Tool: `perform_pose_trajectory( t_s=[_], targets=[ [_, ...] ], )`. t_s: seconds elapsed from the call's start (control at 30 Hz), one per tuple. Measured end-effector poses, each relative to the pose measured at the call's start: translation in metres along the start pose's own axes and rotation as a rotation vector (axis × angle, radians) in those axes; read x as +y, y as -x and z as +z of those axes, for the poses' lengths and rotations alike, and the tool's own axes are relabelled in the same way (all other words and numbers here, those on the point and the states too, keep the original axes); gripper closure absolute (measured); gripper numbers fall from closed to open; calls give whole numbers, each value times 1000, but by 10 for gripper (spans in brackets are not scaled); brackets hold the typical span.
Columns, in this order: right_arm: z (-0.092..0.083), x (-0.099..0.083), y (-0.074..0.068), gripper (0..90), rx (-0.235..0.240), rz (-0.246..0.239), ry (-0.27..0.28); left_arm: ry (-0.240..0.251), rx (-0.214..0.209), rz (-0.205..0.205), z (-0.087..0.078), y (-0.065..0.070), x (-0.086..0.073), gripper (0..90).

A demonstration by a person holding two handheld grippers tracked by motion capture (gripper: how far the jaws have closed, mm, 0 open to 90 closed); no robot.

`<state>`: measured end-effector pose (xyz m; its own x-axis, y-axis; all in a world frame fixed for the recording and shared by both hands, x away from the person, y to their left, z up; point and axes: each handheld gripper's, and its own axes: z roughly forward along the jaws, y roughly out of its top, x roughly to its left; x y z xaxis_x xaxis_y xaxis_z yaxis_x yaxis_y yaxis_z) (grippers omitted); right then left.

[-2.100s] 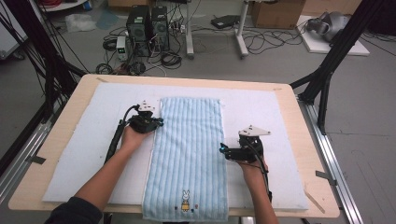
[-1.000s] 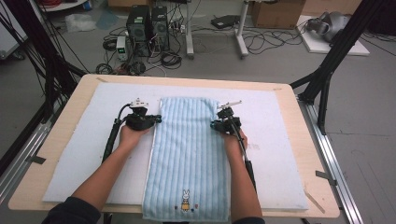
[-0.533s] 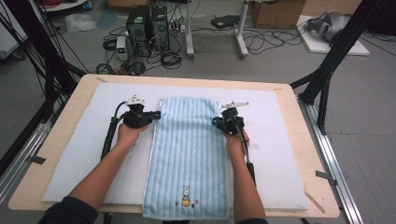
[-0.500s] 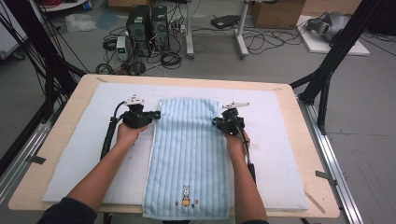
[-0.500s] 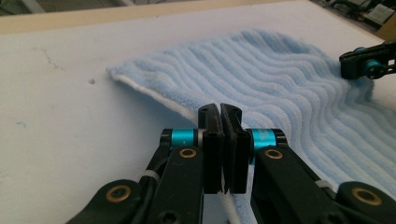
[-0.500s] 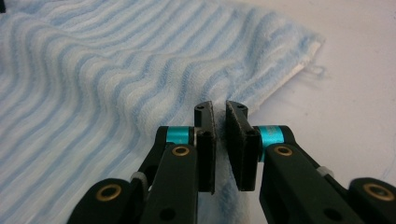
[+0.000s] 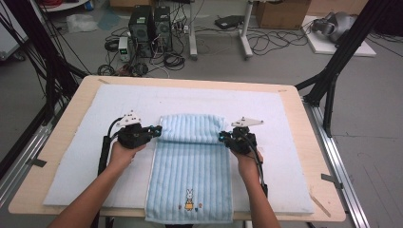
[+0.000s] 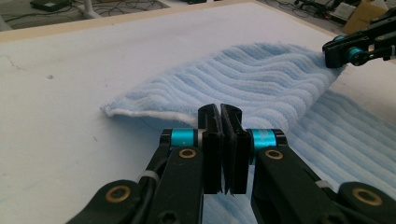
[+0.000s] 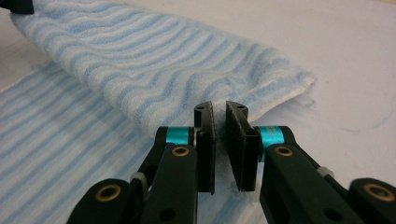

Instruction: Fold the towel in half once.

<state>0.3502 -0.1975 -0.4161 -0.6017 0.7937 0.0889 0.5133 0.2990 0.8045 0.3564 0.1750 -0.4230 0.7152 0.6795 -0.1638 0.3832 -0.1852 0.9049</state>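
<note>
I see the wooden table [image 7: 62,142] under a white mat [image 7: 294,142], and on the mat's middle the blue striped towel [image 7: 190,166], its far end lifted and doubled back toward me; the near hem hangs past the mat's edge, cut off. Left gripper [image 7: 154,130] pinches the fold's left corner, right gripper [image 7: 223,137] its right corner, each clamped on cloth that hides the pads' tips.

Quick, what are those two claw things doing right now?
Left gripper: closed on the blue towel.
Right gripper: closed on the same towel's other corner.
</note>
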Motion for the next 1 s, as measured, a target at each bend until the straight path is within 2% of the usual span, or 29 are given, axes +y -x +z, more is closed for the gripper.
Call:
perform_pose_trajectory(
  t_s=[0.17,0.27,0.4,0.47,0.5,0.53,0.57,0.6,0.7,0.83,1.0],
  targets=[
    [-13,-14,-9,821,9,-2,-1,-32,-34,8,-6,9,-9,868],
    [-20,-22,-13,822,24,2,-5,-46,-59,-1,-12,14,-14,868],
    [-24,-32,-20,821,39,3,-42,-72,-71,10,-17,20,-23,868],
    [-23,-36,-21,791,41,-3,-57,-86,-61,19,-17,21,-27,861],
    [-23,-37,-22,745,27,-12,-64,-99,-56,17,-16,21,-29,839],
    [-23,-37,-23,715,10,-18,-68,-108,-47,10,-15,20,-30,778],
    [-23,-37,-22,674,2,-12,-60,-112,-24,-10,-14,18,-30,673],
    [-25,-37,-21,635,-5,-2,-38,-110,-13,-23,-14,17,-30,563],
    [-29,-36,-18,560,-23,16,-6,-80,29,-52,-16,9,-27,426],
    [-32,-37,-14,450,-53,32,4,-57,61,-103,-15,-6,-20,363],
    [-33,-38,-9,363,-73,56,8,-70,86,-137,4,-19,-8,335]
  ],
)
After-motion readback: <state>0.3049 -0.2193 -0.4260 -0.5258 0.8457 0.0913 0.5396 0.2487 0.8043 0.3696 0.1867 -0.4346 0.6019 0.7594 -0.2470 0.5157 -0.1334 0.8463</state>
